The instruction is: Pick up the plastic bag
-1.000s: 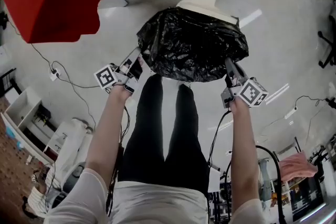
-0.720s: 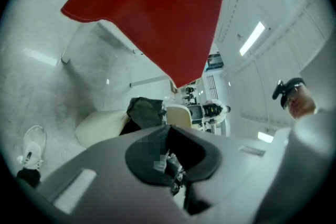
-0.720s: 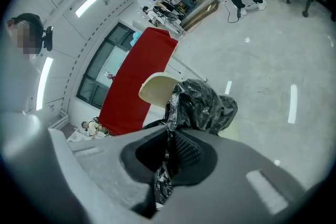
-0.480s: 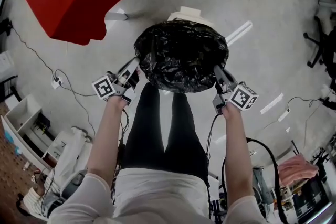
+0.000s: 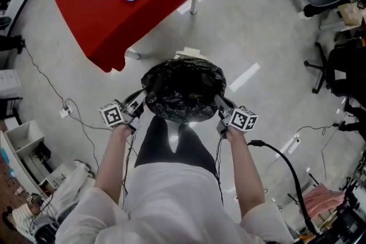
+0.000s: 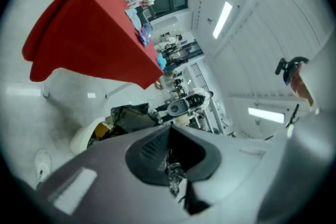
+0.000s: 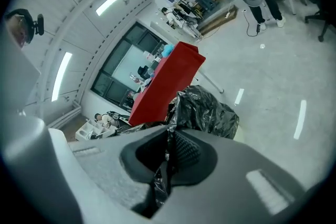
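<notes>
Two grips carry the plastic bag (image 5: 183, 90); your left hand-held gripper (image 5: 137, 103) and right hand-held gripper (image 5: 221, 104) are each clamped tight on a pinch of its black film at opposite sides, so the load is shared and it hangs between them, above the floor (image 5: 269, 37) in front of your legs; against a second ago, the bag rides higher; the red tabletop (image 5: 143, 8), then only an edge, now shows whole beyond it.
</notes>
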The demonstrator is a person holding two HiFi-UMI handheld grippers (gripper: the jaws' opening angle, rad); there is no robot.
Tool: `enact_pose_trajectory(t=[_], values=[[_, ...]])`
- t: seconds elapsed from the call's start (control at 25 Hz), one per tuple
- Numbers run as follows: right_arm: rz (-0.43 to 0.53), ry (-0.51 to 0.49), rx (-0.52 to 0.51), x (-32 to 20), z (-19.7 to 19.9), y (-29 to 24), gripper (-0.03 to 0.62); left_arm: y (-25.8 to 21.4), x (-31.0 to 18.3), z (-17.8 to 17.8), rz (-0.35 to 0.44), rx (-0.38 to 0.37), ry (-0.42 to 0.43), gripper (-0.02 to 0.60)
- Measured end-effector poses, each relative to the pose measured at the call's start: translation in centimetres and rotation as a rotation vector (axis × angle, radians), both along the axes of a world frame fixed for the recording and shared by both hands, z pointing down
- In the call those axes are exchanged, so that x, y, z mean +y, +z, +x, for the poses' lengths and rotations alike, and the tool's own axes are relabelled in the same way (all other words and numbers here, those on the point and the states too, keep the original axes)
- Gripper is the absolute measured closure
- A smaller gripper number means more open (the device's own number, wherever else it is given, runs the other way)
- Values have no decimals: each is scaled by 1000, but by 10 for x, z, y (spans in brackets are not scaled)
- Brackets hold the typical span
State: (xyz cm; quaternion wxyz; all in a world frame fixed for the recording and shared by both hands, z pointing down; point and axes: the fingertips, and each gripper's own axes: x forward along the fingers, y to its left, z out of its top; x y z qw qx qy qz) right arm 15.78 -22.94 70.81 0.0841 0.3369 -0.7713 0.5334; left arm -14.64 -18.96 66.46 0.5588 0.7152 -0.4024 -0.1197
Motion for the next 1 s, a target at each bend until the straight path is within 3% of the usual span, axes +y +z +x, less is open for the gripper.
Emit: enact_pose_trajectory(t=[0.2,0.48,0.84,1.0], values=[[54,-55,-25,10,5,-60,591,-83,-2,18,114,11,35,577],[152,-25,-99,34,28,-147,591,-162,33,40,191,-6,54,577],[218,-20,-136,87,43,-194,591,-210,88,48,262,2,-7,577],[253,-10,-146,102,39,-208,591,-224,106,48,293,-12,35,577]])
